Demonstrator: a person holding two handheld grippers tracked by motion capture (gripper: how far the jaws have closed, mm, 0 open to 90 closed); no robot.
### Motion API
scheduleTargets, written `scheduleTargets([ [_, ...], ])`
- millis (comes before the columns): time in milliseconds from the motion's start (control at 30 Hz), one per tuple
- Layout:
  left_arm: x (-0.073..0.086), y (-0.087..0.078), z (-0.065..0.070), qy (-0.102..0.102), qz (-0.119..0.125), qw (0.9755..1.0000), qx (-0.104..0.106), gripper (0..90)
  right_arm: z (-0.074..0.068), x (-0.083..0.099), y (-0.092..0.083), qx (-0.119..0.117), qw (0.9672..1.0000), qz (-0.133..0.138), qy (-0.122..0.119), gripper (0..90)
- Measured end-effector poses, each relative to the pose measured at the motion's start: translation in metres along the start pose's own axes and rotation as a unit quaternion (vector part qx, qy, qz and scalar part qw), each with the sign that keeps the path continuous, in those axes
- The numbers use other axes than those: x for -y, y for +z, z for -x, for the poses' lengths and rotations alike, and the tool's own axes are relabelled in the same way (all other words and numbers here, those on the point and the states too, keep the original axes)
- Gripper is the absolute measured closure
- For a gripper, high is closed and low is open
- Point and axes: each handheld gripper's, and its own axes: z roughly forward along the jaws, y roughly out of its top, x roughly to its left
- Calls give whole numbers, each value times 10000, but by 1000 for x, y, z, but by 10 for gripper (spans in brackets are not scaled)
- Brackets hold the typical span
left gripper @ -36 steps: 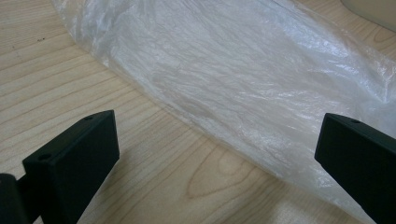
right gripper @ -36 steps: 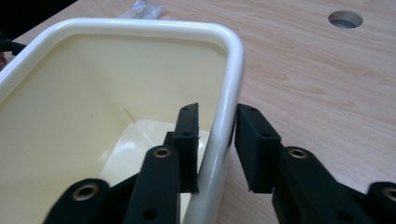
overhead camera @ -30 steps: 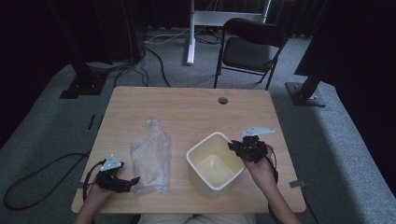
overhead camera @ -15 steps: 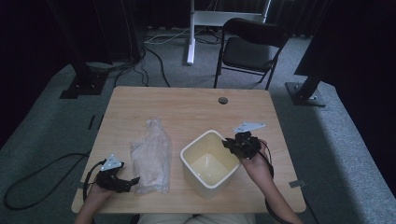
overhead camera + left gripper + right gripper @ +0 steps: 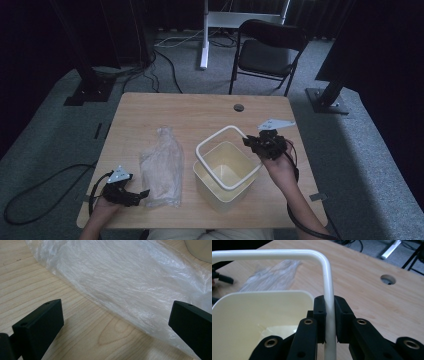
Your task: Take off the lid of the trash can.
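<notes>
The right gripper has its 2 black jaws clamped on the white rim frame, a smooth rounded tube lifted above the cream plastic bin. The left gripper rests spread wide, nothing between its jaws, just beside the crinkled clear plastic bag. Both lie on the pale wood-grain table, which has a round cable hole. Beyond stands a black folding chair on grey carpet.
</notes>
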Motion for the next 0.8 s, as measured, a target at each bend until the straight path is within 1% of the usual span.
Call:
scheduleTargets([
  [67, 0, 0, 0, 30, -21, 10000, 8, 2, 5, -4, -2, 79, 9999, 73, 47, 811],
  [133, 0, 1, 1, 73, -25, 10000, 0, 2, 12, -8, -3, 161, 9997, 128, 142, 811],
  [233, 0, 0, 1, 113, 8, 9999, 4, 2, 24, -12, -4, 326, 9989, 183, 290, 811],
  [333, 0, -1, 2, 144, 91, 9999, 1, 2, 38, -13, -5, 485, 9976, 208, 446, 811],
  [467, 1, -4, 2, 129, 323, 9994, -64, 2, 56, -11, -6, 727, 9949, 219, 659, 810],
  [600, 0, -5, 3, 194, 478, 9986, -100, 2, 74, -6, -7, 944, 9918, 151, 853, 811],
  [733, 1, -4, 8, 424, 487, 9978, -147, 2, 94, 3, -5, 1130, 9874, 100, 1107, 810],
  [800, 0, -3, 9, 454, 483, 9977, -123, 2, 103, 9, -3, 1187, 9850, 80, 1249, 810],
])
